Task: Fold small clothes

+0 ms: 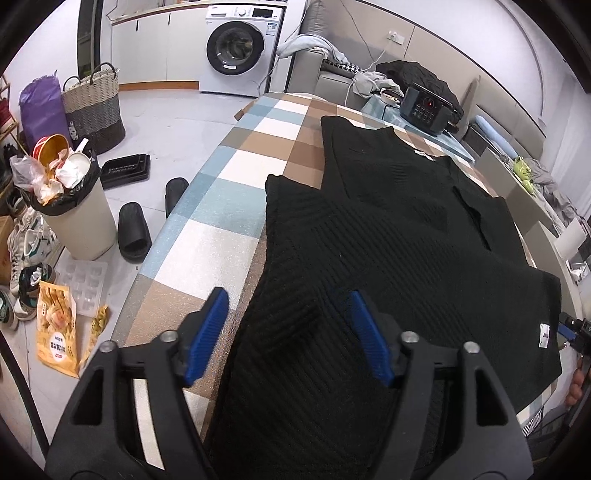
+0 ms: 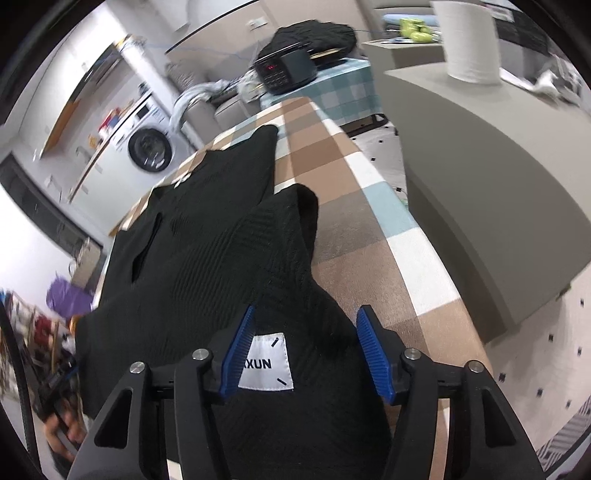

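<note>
A black ribbed knit garment (image 1: pixel 399 229) lies spread on the checked table (image 1: pixel 221 192). Its near part is folded up over the rest. My left gripper (image 1: pixel 288 317) stands open over the garment's near left edge, and its blue pads (image 1: pixel 210 328) do not press the cloth. In the right wrist view the same garment (image 2: pixel 207 251) fills the middle, with a white label (image 2: pixel 266 363) lying between the fingers. My right gripper (image 2: pixel 306 343) is open above that near right corner, its pads (image 2: pixel 371 347) clear of the fabric. The other gripper (image 2: pixel 59 384) shows at the lower left, in a hand.
A dark appliance with a red display (image 1: pixel 428 110) stands beyond the table's far end, with a black cloth heap (image 2: pixel 314 31) behind it. Left of the table on the floor are a full bin (image 1: pixel 74 206), black slippers (image 1: pixel 135 232) and a woven basket (image 1: pixel 94 107). A grey counter (image 2: pixel 480 158) stands to the right.
</note>
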Demonstrator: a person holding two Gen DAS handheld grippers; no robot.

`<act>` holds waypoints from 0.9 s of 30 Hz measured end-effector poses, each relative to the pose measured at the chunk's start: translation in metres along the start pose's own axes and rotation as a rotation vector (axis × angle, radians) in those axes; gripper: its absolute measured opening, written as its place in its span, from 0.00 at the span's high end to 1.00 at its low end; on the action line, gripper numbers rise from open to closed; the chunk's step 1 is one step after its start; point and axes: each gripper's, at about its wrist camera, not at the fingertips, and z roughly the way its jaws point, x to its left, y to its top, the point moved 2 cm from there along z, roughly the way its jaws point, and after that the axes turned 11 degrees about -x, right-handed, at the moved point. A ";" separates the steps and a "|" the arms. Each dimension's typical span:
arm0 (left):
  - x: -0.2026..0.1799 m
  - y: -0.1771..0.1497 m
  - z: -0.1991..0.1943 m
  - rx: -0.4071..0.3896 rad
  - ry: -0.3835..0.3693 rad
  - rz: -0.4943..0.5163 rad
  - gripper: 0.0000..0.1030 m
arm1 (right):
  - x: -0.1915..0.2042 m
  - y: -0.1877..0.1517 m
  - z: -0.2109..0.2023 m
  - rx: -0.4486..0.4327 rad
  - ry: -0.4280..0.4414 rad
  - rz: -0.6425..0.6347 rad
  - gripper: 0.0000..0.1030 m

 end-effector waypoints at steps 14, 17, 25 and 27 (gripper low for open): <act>0.007 -0.009 0.019 0.065 0.053 0.040 0.19 | 0.000 0.000 0.008 0.070 0.096 -0.087 0.19; 0.008 -0.008 0.020 0.069 0.038 0.040 0.19 | 0.004 -0.002 0.008 0.062 0.100 -0.094 0.19; 0.015 0.001 0.013 0.013 -0.028 -0.006 0.92 | 0.015 -0.004 0.006 0.012 0.099 -0.158 0.86; 0.016 0.004 0.008 -0.018 -0.036 -0.017 0.95 | 0.019 -0.002 -0.002 -0.035 0.112 -0.180 0.96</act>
